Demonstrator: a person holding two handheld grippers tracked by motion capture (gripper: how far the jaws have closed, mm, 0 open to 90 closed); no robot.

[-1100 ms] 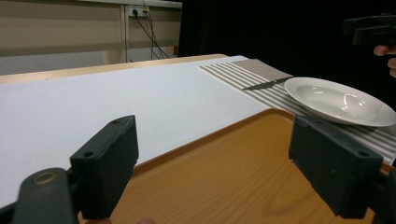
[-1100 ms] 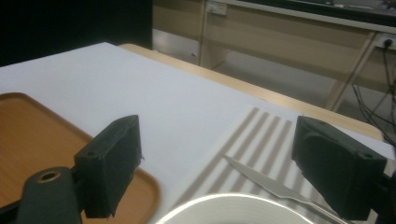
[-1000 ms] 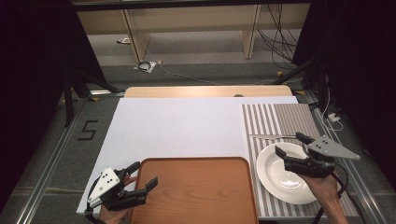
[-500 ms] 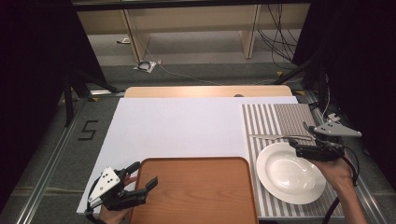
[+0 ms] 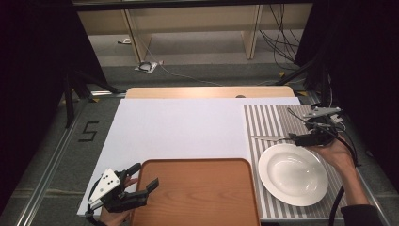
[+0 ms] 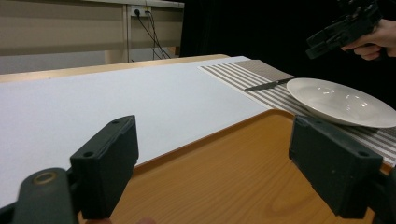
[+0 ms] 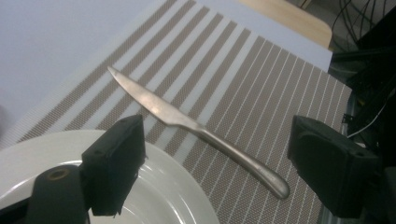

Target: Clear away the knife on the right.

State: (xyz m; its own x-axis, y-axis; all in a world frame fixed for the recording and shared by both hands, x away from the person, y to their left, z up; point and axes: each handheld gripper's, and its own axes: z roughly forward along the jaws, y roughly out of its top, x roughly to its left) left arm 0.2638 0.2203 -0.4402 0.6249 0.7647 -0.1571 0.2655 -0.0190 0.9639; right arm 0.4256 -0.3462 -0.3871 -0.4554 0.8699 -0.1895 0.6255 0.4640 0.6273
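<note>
Currently, left gripper sits at the near left corner of the table, jaws spread wide over the near left edge of the wooden tray, gripping nothing. Right of the tray, a white plate rests on the striped placemat. A knife lies flat on the mat just beyond the plate. Right gripper hovers above the knife, jaws spread, empty.

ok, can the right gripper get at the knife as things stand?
Probably yes: the right gripper hovers open above the knife, which lies bare on the striped mat beside the plate, with nothing between them.
</note>
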